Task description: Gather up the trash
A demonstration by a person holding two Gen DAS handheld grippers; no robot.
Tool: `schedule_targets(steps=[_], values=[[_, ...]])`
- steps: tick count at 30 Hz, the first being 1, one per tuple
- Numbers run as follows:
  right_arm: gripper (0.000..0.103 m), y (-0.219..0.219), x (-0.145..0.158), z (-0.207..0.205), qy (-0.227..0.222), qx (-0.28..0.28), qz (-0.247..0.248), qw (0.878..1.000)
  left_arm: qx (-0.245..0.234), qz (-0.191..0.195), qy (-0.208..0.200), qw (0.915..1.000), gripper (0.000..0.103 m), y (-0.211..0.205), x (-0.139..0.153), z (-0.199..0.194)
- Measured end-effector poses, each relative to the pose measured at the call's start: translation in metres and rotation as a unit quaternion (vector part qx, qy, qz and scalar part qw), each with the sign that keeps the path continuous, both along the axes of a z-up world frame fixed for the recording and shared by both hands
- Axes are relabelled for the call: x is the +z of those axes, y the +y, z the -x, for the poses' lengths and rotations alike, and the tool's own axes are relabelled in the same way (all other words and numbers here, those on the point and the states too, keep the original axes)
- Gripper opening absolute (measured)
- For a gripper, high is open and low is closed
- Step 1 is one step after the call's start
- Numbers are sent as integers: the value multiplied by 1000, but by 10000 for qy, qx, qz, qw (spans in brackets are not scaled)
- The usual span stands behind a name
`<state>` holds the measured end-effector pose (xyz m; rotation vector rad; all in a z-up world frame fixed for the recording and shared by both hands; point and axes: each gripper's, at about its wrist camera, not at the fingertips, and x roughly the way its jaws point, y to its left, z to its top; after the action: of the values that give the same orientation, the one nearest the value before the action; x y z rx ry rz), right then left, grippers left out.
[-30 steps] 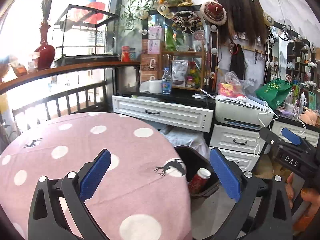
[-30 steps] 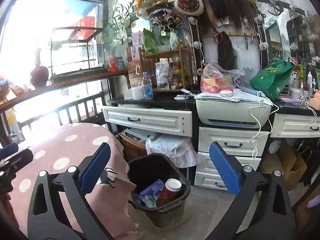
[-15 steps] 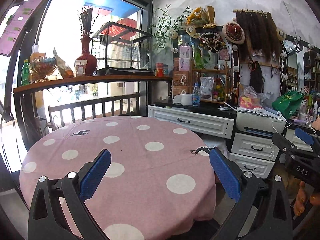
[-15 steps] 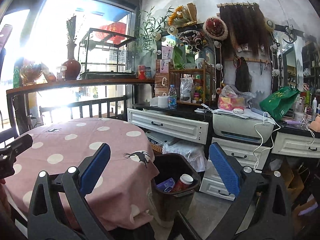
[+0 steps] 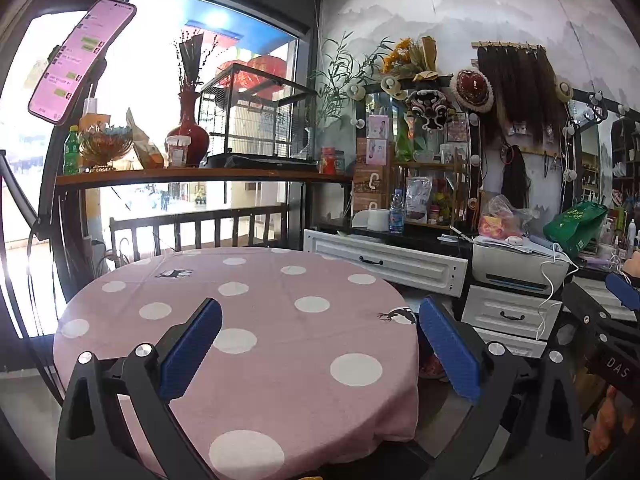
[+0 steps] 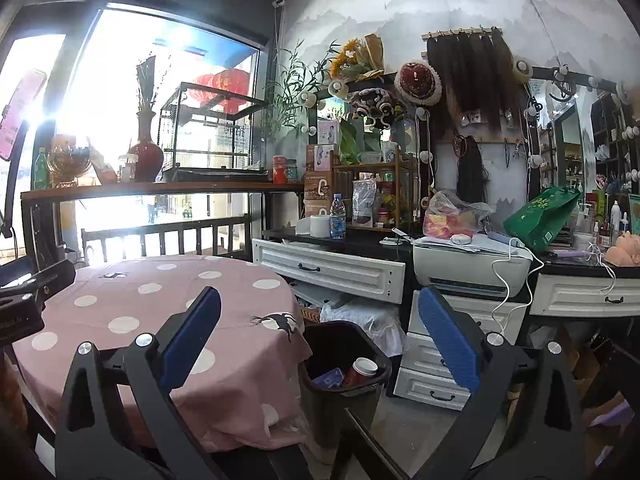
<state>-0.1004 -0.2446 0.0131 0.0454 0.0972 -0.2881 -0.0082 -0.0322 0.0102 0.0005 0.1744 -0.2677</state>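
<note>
A black trash bin (image 6: 344,394) stands on the floor beside the round table (image 6: 132,312) with a pink polka-dot cloth. In it lie a red bottle with a white cap (image 6: 362,370) and a blue packet (image 6: 329,378). My right gripper (image 6: 320,344) is open and empty, held back from the bin and above it. My left gripper (image 5: 320,348) is open and empty above the table (image 5: 280,320). The bin is hidden in the left wrist view. The right gripper's tip (image 5: 608,320) shows at that view's right edge.
White drawers (image 6: 332,272) and a printer (image 6: 472,270) stand behind the bin. A shelf (image 5: 192,174) with a red vase (image 5: 188,132) and a cage runs along the window. A phone on a stand (image 5: 80,60) is at upper left.
Both grippers have pulled back and up from the bin and table. The whole tabletop now shows, and the bin looks smaller and farther off. Both stay open.
</note>
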Motion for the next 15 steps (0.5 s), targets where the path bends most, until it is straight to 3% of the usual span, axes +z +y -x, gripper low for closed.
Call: schedule_targets(steps=[7,15], values=[[97,-8,-1,-3,118,24,-169,9998,-69,168,114,9998,98,5,-3,2],[97,-8,-5,-5,239,126,-128,9996,-81,82,154,9998,98,4,-4,3]])
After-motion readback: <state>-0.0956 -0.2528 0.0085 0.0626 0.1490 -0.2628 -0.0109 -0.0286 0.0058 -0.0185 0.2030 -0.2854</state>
